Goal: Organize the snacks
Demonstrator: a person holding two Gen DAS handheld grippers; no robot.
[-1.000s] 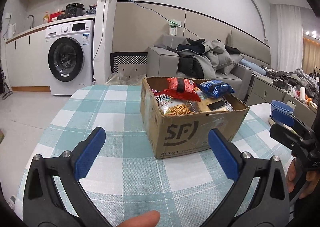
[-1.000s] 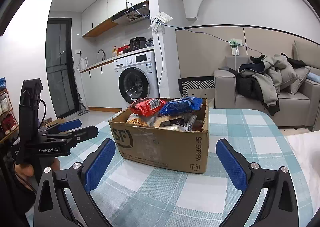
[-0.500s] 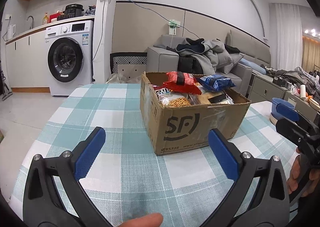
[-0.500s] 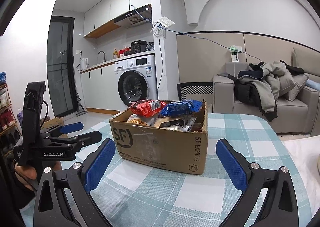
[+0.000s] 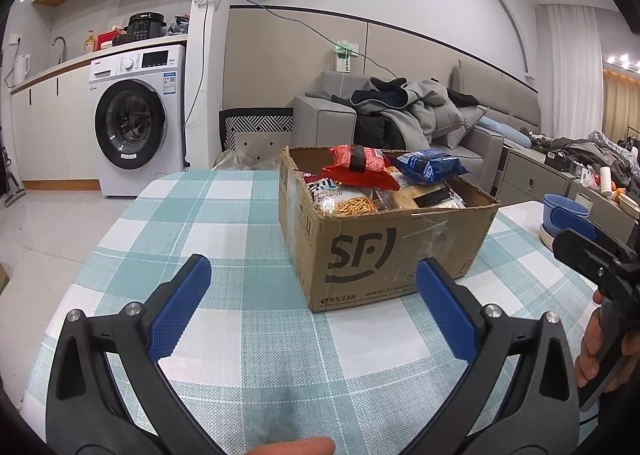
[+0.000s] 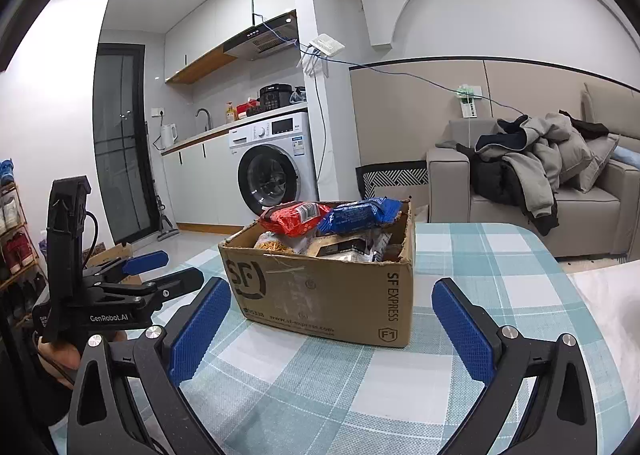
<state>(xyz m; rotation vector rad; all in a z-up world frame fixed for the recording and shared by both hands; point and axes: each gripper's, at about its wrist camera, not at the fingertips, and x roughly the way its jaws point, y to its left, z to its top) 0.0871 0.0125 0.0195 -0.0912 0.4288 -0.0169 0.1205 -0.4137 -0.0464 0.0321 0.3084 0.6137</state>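
A cardboard SF box [image 5: 400,251] [image 6: 320,295] stands on the checked table, filled with snack packets. A red packet [image 5: 356,165] [image 6: 294,217] and a blue packet [image 5: 430,166] [image 6: 362,213] lie on top; a packet of orange sticks [image 5: 354,206] lies below. My left gripper [image 5: 314,307] is open and empty, held in front of the box. My right gripper [image 6: 330,329] is open and empty, also short of the box. Each gripper shows at the edge of the other's view [image 5: 592,247] [image 6: 152,275].
The teal-and-white checked tablecloth [image 5: 224,223] covers a round table. A blue bowl [image 5: 564,209] sits at its right. A washing machine [image 5: 136,127], a counter, and a grey sofa [image 5: 420,123] piled with clothes stand behind.
Both cameras have shifted slightly, and the right one has tilted up a little. The box and snacks have not moved. Both grippers stay open.
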